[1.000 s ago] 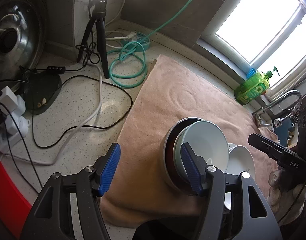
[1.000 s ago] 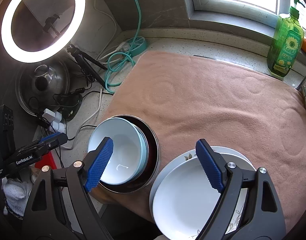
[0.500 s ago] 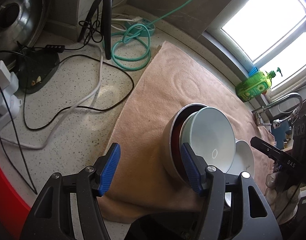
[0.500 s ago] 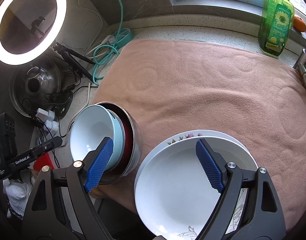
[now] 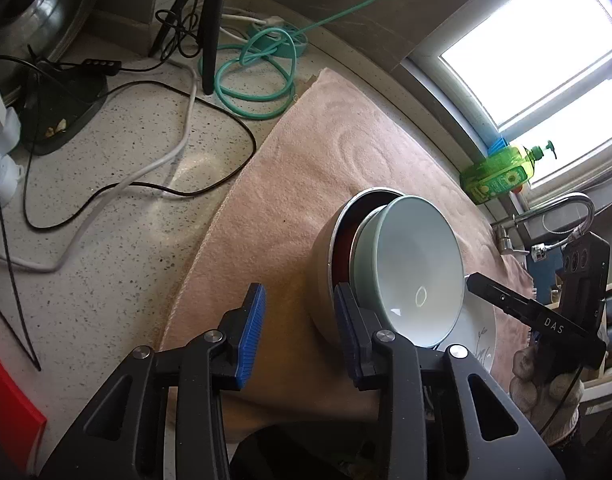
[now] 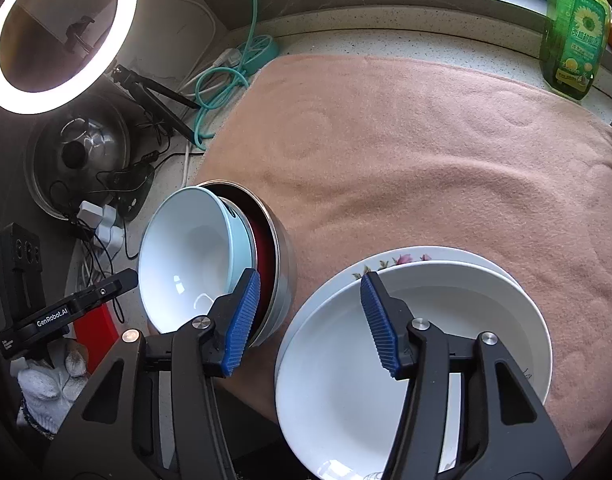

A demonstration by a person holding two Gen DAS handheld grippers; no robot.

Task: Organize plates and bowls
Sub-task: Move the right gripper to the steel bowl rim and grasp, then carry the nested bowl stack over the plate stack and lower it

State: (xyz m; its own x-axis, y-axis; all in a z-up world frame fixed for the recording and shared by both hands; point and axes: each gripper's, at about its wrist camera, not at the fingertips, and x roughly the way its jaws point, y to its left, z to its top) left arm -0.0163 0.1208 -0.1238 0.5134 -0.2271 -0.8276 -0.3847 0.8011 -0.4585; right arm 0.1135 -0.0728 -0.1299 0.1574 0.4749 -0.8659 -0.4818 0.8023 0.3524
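On the pink towel stands a tilted stack of bowls: a pale green bowl inside a red one, inside a steel bowl. To its right a white deep plate lies on a flower-rimmed plate. My left gripper hangs over the steel bowl's left wall with its jaws closing. Its left pad is clear of the wall. My right gripper is also closing, with the plate's left rim and the steel bowl's side between the pads, neither pressed.
Left of the towel lie cables, a coiled green hose, a tripod leg, plugs and a pot lid. A ring light glows at the back. A green detergent bottle and a faucet stand by the window.
Both grippers have sunk closer to the dishes and their jaws have narrowed. The bowls and plates have not moved.
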